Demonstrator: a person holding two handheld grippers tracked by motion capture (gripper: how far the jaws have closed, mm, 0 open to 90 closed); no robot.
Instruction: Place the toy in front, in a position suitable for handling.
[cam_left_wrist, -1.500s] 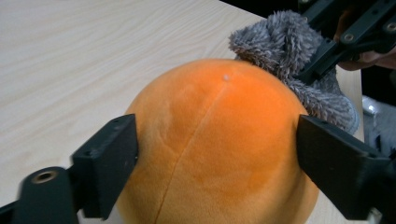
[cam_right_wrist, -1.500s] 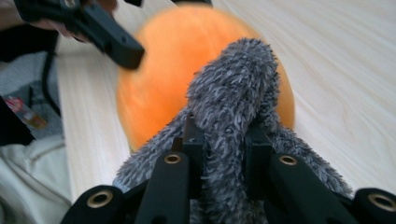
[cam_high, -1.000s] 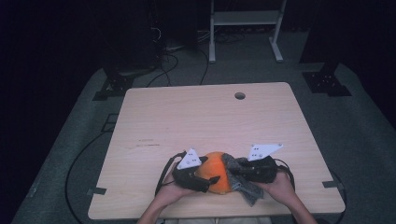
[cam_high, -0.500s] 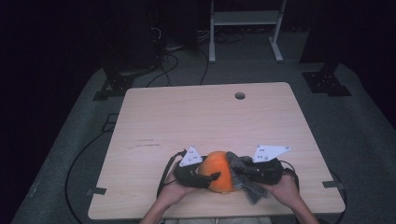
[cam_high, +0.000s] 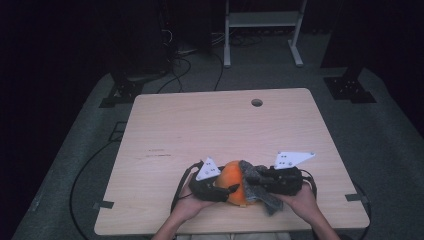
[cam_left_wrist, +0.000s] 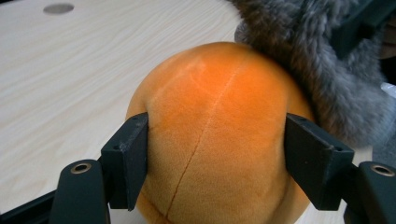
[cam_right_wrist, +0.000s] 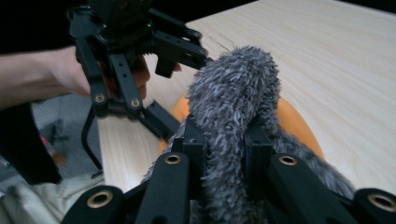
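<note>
An orange plush ball (cam_high: 234, 186) with a grey furry part (cam_high: 258, 181) lies near the table's front edge, between both hands. My left gripper (cam_left_wrist: 215, 154) has just been closing; its two pads (cam_left_wrist: 128, 154) press the ball's (cam_left_wrist: 215, 126) sides. My right gripper (cam_right_wrist: 224, 144) comes in from the right and is shut on the grey fur (cam_right_wrist: 233, 88), which bulges up between its jaws. The fur (cam_left_wrist: 317, 60) drapes over the ball's far side. In the high view the left gripper (cam_high: 230, 192) and the right gripper (cam_high: 249, 181) meet at the toy.
The light wooden table (cam_high: 200, 125) has a round cable hole (cam_high: 257, 102) near its far edge. Cables trail from both grippers toward the front edge. Beyond the table are a dark floor, cables and a white frame (cam_high: 260, 20).
The left gripper's jaws have drawn in against the orange ball. The right gripper and its grey plate shifted slightly right, still holding the fur. Both hands stayed near the front edge.
</note>
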